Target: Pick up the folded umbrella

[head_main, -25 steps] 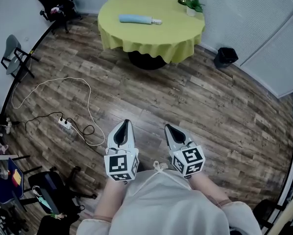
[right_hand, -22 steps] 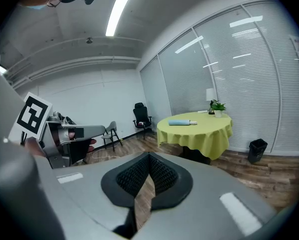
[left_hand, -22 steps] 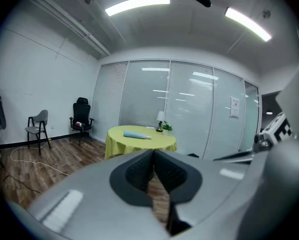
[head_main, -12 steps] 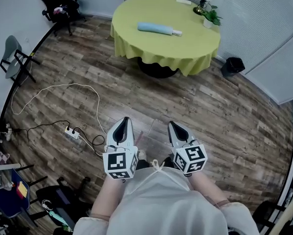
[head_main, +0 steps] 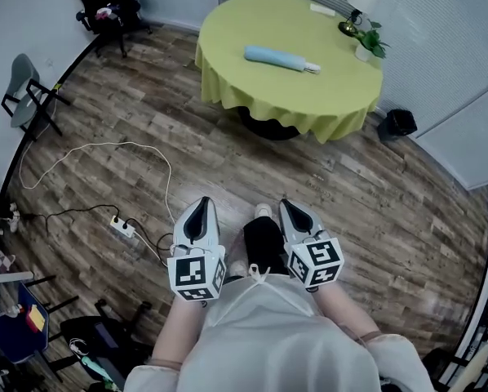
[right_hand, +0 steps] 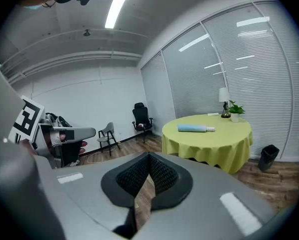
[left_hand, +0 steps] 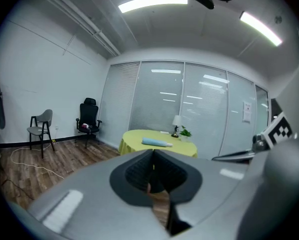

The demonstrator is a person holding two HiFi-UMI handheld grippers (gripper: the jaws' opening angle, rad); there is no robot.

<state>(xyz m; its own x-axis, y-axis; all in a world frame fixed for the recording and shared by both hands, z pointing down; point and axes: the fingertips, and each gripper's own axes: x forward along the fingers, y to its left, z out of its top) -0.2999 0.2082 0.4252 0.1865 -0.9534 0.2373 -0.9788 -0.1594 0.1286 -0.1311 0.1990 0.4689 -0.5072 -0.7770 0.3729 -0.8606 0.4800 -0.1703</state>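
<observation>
On the round yellow table [head_main: 228, 35], far in front of the person, lies the folded umbrella [head_main: 278, 57]. It is light blue and lies sideways, with its white end on the right. The 2 grippers are well apart from it, low over the wood floor [head_main: 391, 194]. The left gripper [head_main: 204, 204] is closed tight with nothing in it. The right gripper [head_main: 286, 206] is closed and empty too. The umbrella sits almost straight ahead of the right gripper, so I think that side is a bit nearer.
</observation>
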